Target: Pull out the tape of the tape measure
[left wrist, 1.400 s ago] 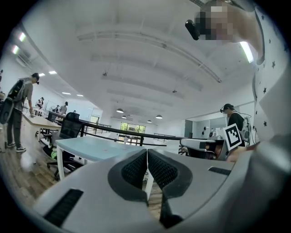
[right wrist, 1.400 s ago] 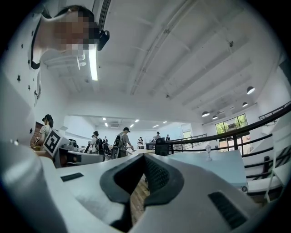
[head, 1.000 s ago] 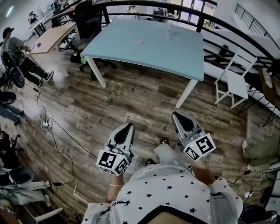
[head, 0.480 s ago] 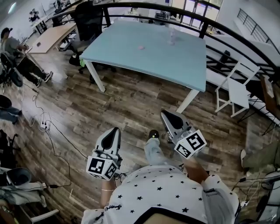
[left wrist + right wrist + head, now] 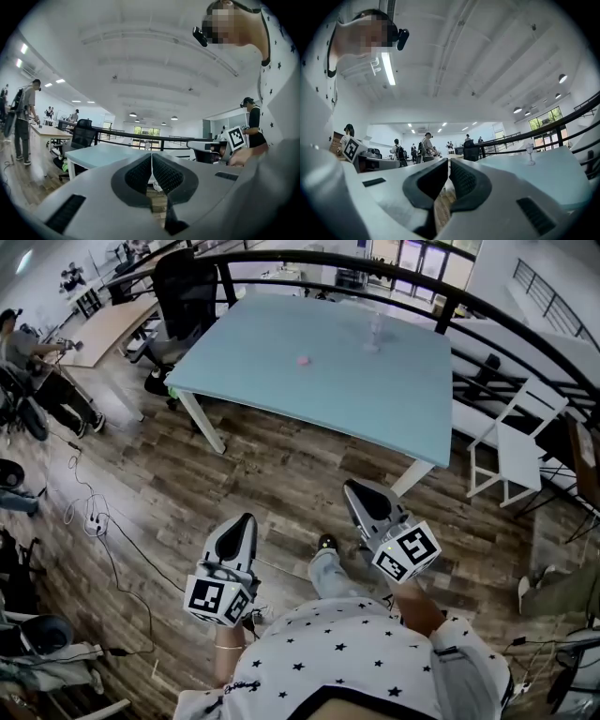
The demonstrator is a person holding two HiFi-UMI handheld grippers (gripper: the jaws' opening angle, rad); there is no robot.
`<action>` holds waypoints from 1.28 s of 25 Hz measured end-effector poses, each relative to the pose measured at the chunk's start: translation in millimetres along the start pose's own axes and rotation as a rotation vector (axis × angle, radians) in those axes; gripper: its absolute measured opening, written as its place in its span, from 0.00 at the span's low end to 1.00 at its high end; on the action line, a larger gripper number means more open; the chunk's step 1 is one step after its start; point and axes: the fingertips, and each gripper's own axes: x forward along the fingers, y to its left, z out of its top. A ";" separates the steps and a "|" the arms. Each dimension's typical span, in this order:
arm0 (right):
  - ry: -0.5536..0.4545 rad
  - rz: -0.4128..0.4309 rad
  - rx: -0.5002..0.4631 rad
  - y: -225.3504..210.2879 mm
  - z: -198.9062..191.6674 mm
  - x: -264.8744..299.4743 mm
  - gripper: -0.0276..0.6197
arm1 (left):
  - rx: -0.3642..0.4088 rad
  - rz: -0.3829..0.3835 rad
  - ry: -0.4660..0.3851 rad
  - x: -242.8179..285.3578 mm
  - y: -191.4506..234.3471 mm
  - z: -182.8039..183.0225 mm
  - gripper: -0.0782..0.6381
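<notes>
Left gripper point(image 5: 244, 521), right gripper point(image 5: 356, 491): jaws clenched, empty. Both level above wood floor point(image 5: 272, 470), near table point(image 5: 281, 381).

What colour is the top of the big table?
Light blue. The table top shows best in the head view.

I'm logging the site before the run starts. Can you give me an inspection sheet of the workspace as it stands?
Surface: light blue rectangular table with white legs, on wooden plank floor.
Job's things: tape measure not identifiable; small pink object on table, too small to tell.
Clutter: clear stemmed glass-like item on table.
Grippers: left gripper shut, empty; right gripper shut, empty; both short of the table.
Cables: black cable and white power strip on floor.
Surroundings: black office chair, white chair, black railing, person at left.
</notes>
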 end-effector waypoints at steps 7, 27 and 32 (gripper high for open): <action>-0.002 -0.001 0.020 -64.5 5.5 43.9 0.05 | -0.017 0.022 -0.018 71.7 25.5 15.4 0.15; -0.017 0.008 0.039 -186.1 16.9 101.1 0.06 | 0.016 -0.073 0.061 231.1 29.7 28.4 0.15; -0.016 0.000 0.065 -199.7 9.3 107.8 0.06 | 0.022 -0.084 0.096 247.5 34.4 24.1 0.15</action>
